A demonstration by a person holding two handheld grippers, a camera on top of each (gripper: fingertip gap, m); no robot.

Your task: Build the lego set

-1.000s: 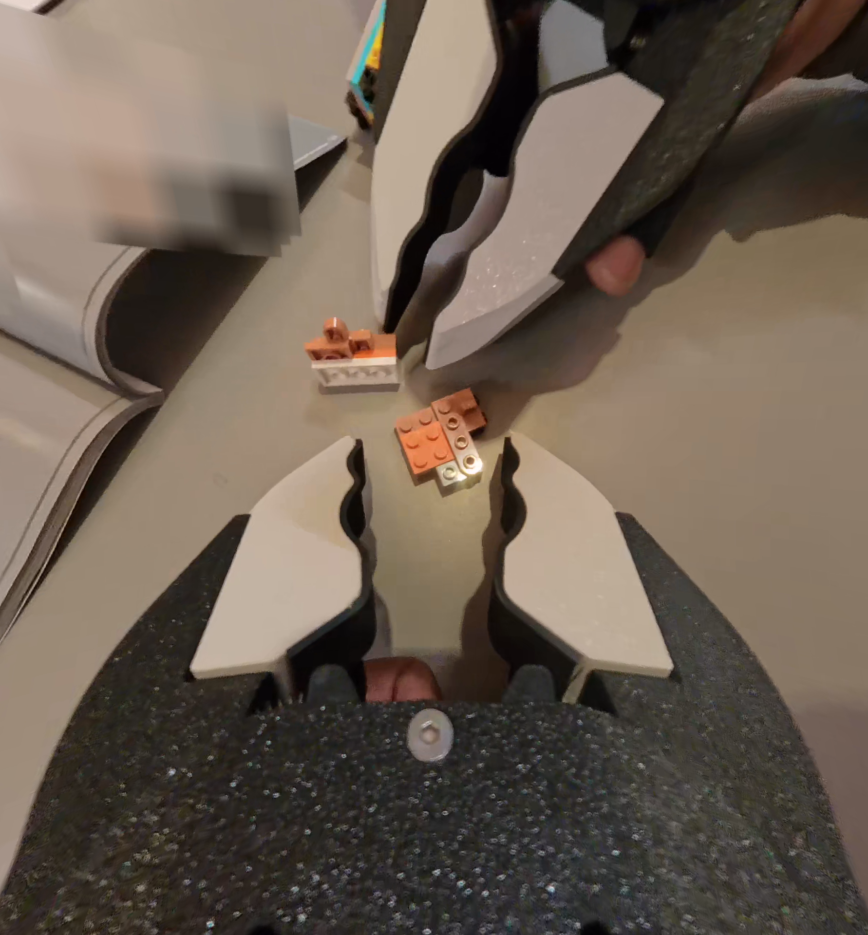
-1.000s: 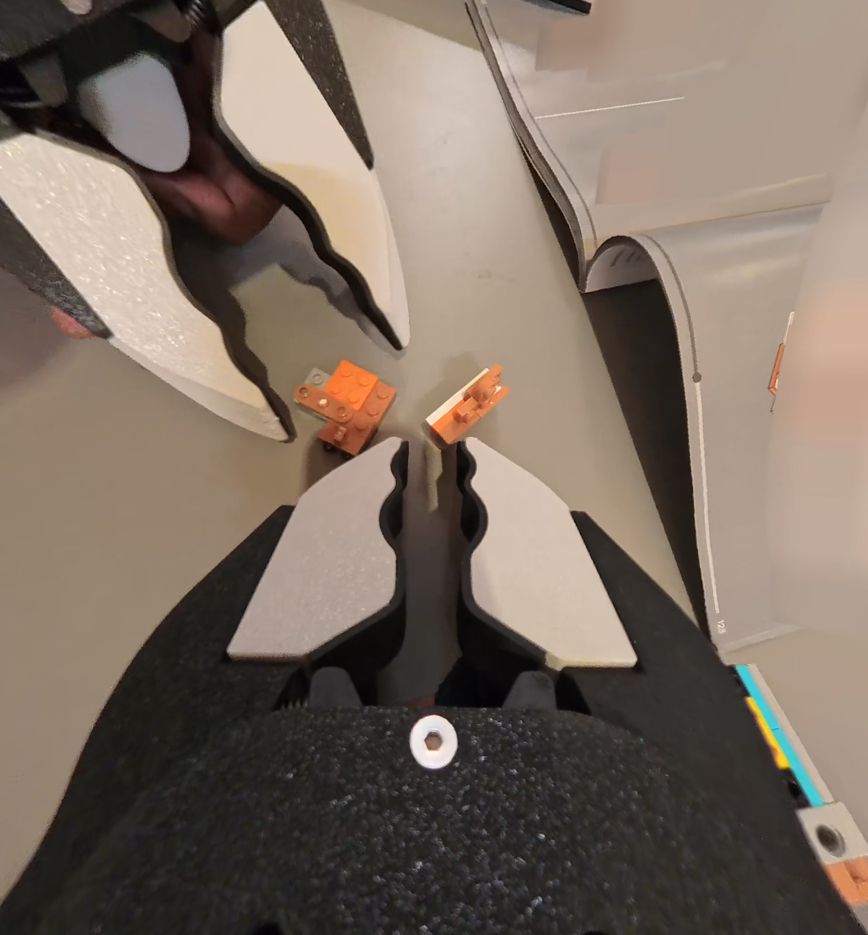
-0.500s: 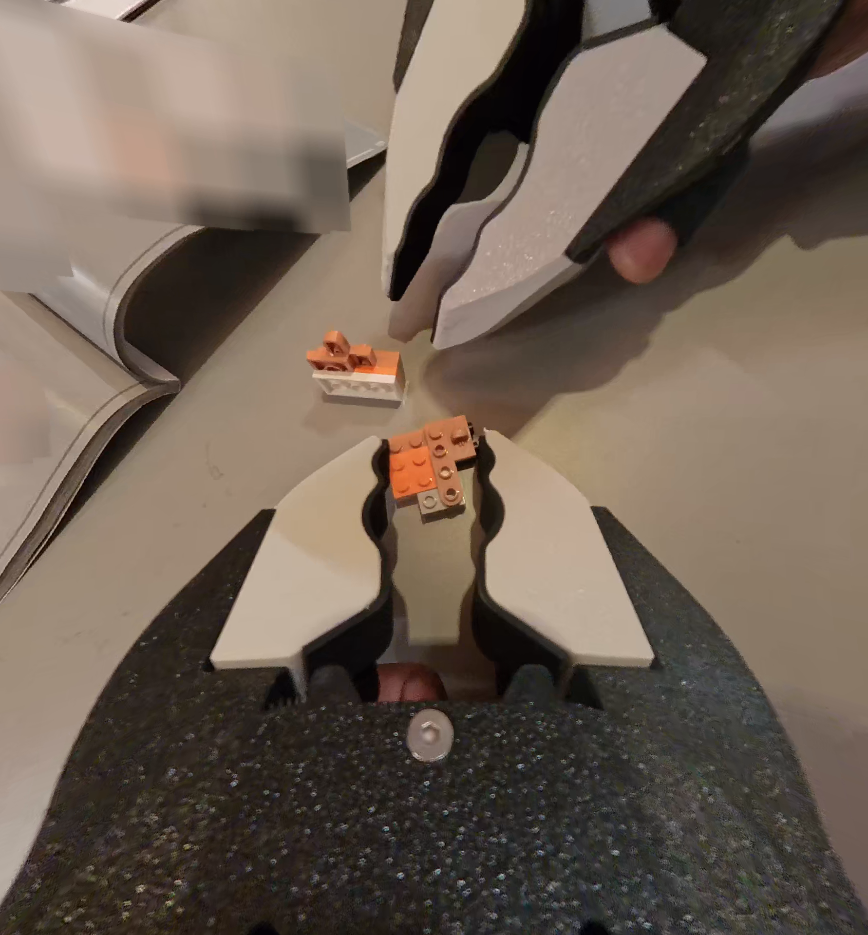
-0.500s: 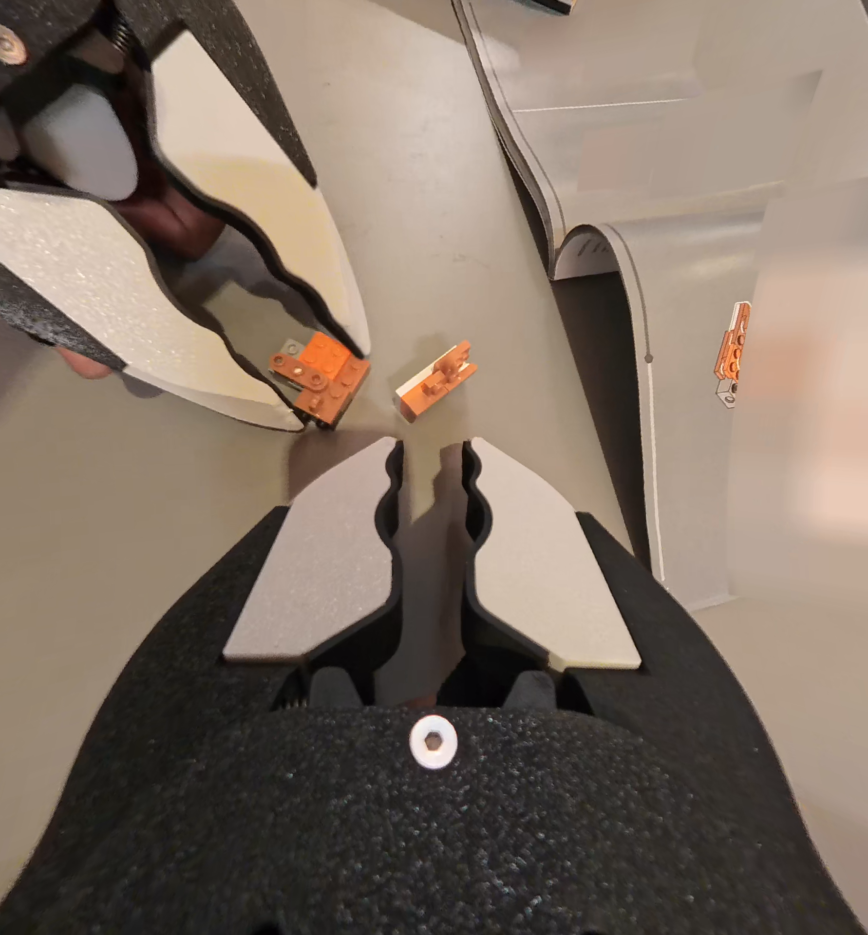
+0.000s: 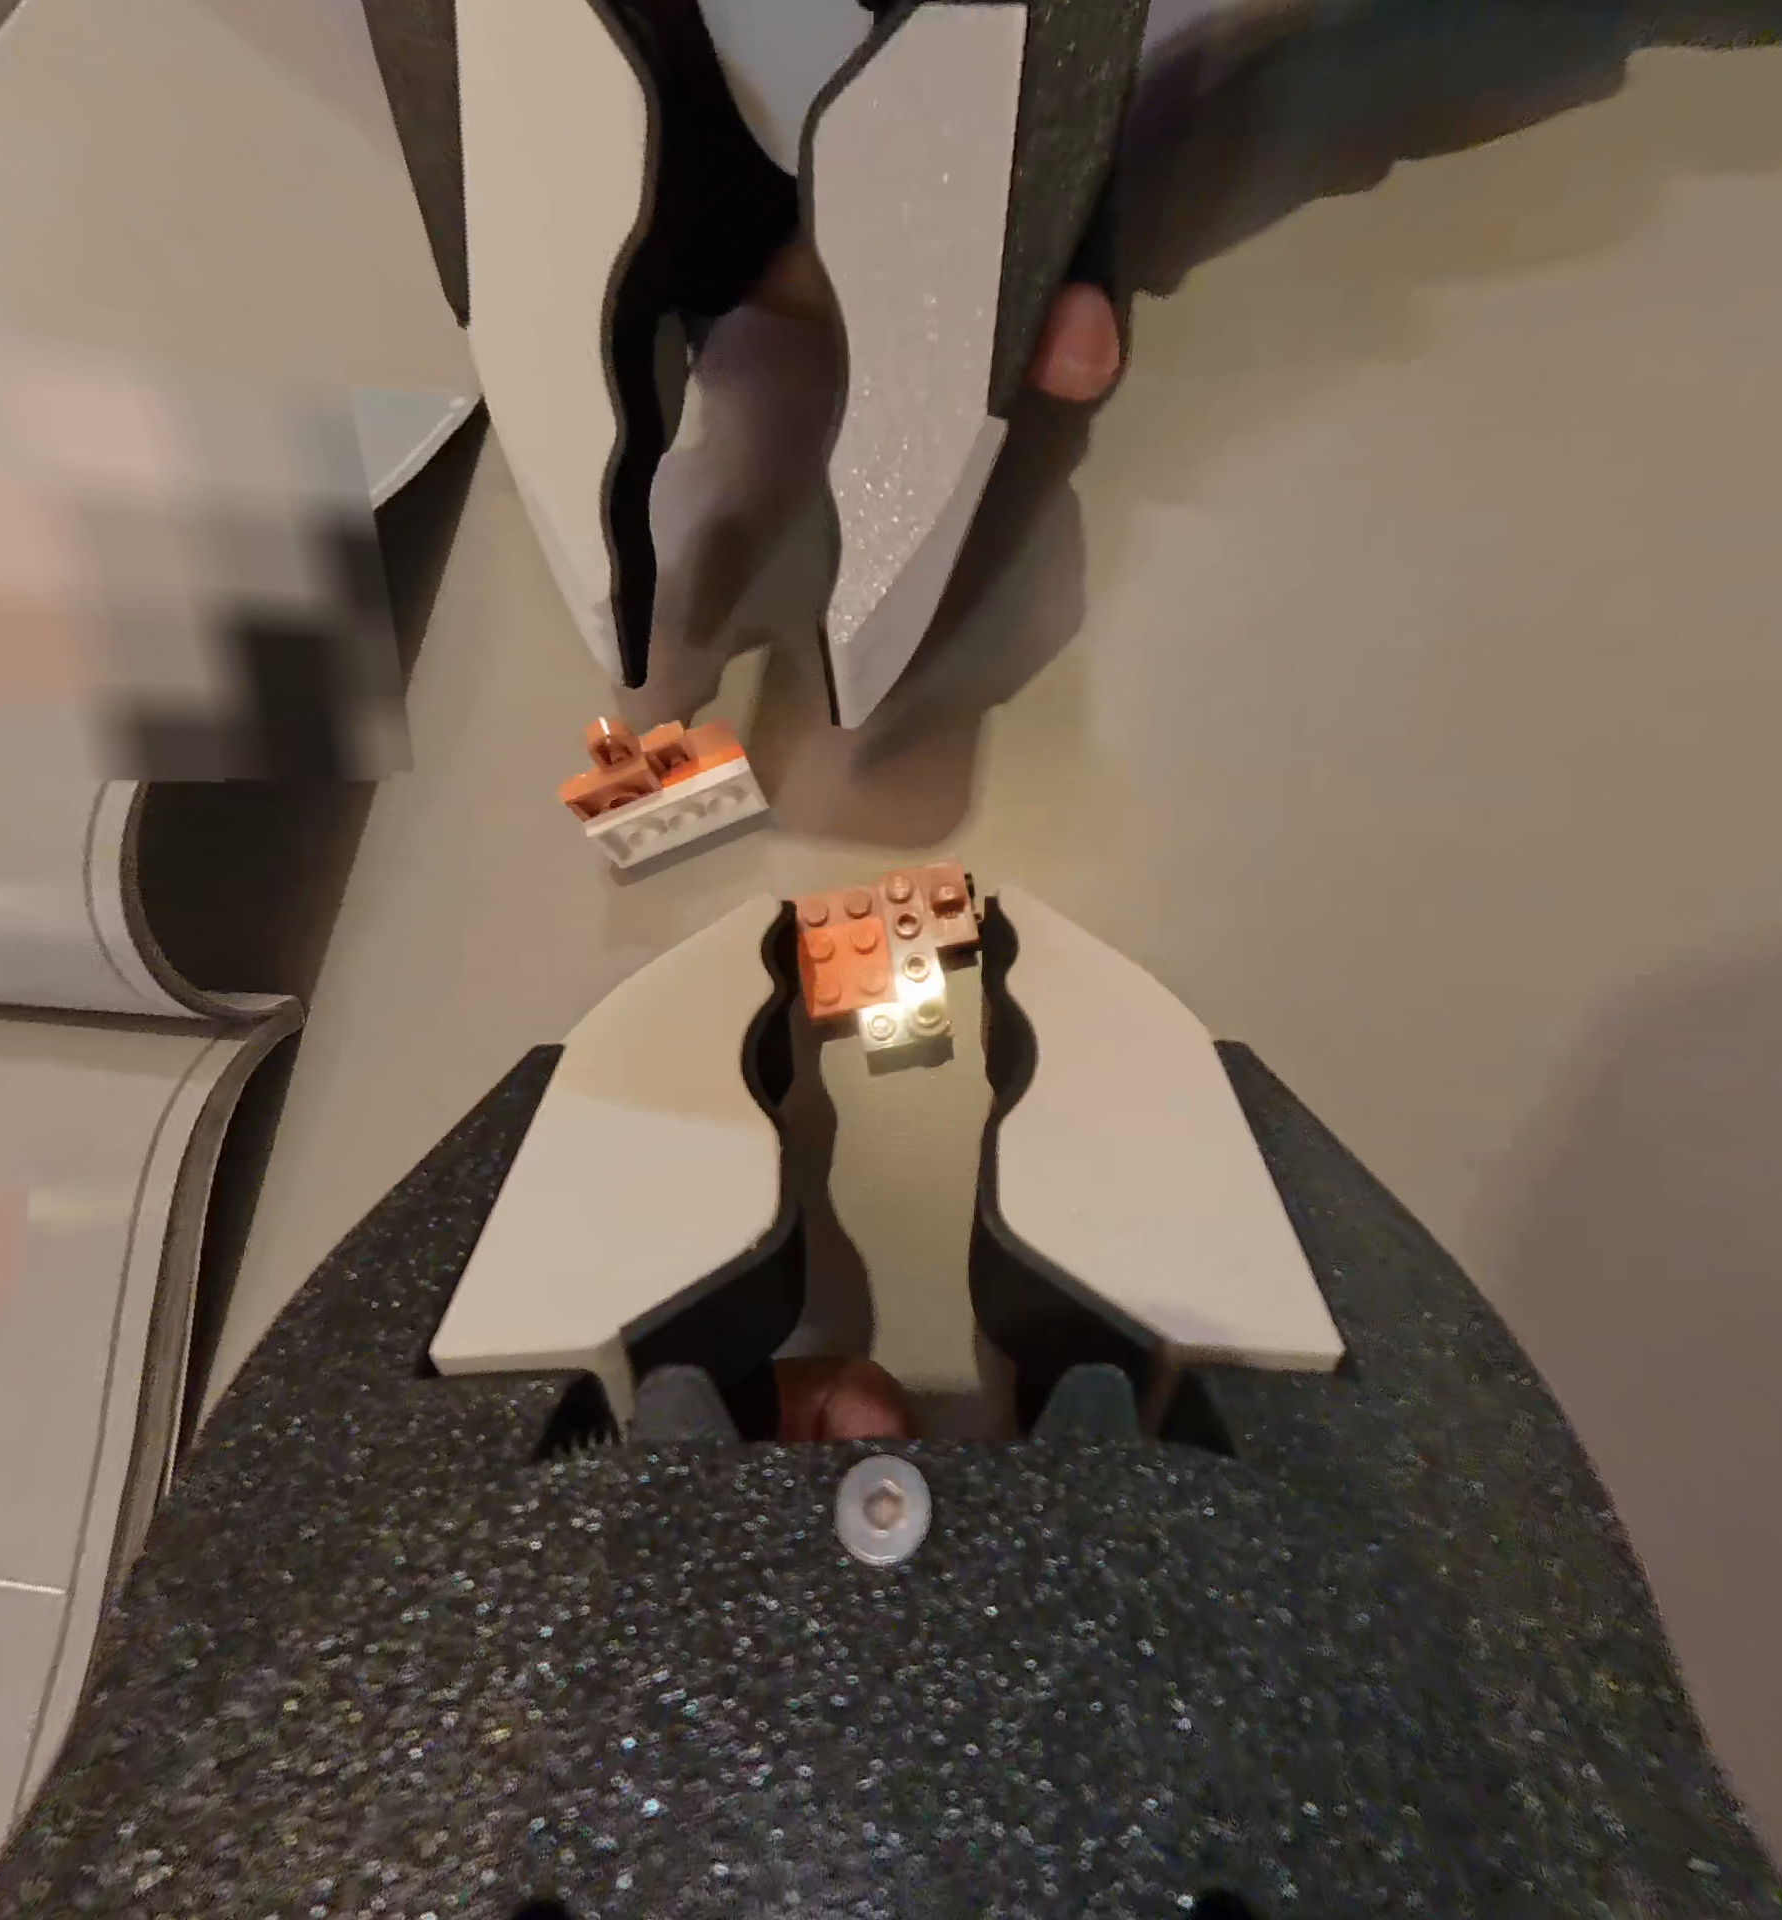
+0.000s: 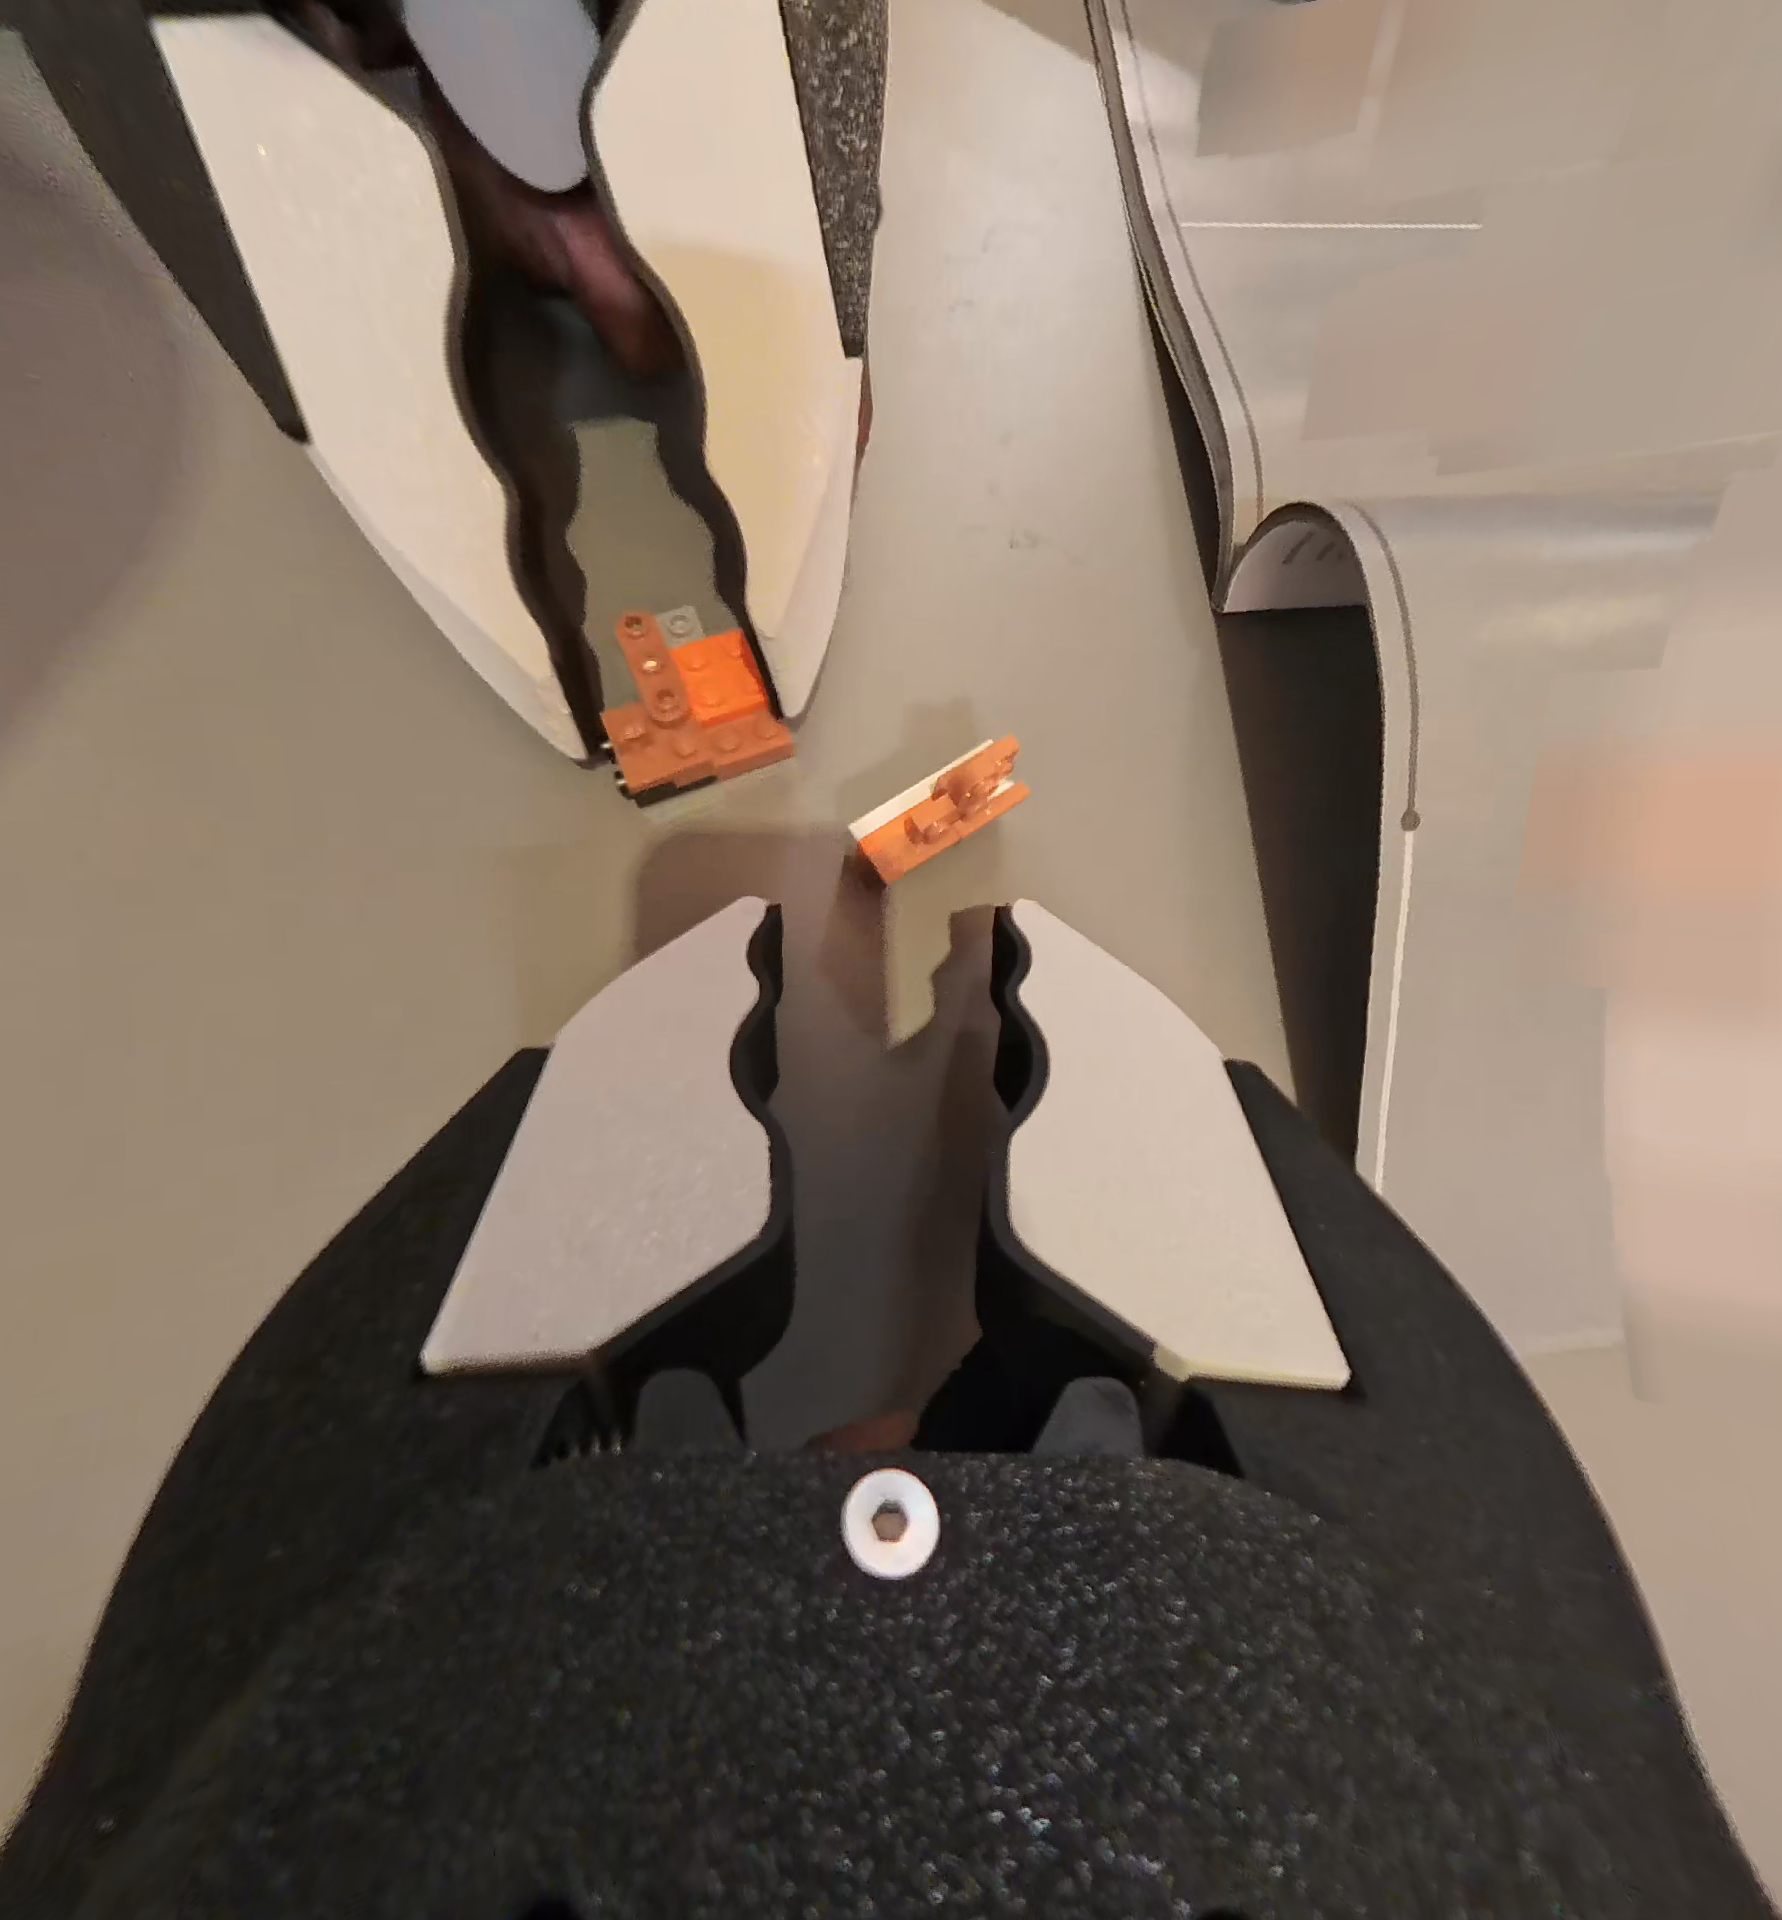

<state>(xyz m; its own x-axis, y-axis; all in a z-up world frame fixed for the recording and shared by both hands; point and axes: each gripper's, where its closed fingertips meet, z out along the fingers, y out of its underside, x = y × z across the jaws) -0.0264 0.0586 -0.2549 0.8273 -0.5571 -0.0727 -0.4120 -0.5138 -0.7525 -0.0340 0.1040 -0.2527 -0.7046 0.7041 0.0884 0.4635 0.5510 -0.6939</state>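
Lego plates [image 5: 882, 961], orange and brown with a grey corner, form a flat studded cluster on the table [image 5: 1386, 831], pinched between the left gripper's [image 5: 882, 914] fingertips. A second piece [image 5: 663, 795], brown clips on a white plate, lies just beyond. The right gripper [image 6: 882, 914] hangs spread above the table near that piece, holding nothing.

Warm, dim indoor light. Glare burns out the studs of the orange brick cluster [image 5: 882, 971] (left wrist view). Soft shadows spread on the counter [image 5: 1438, 831] toward 12 o'clock. Wide-angle bending and slight blur at the edges.
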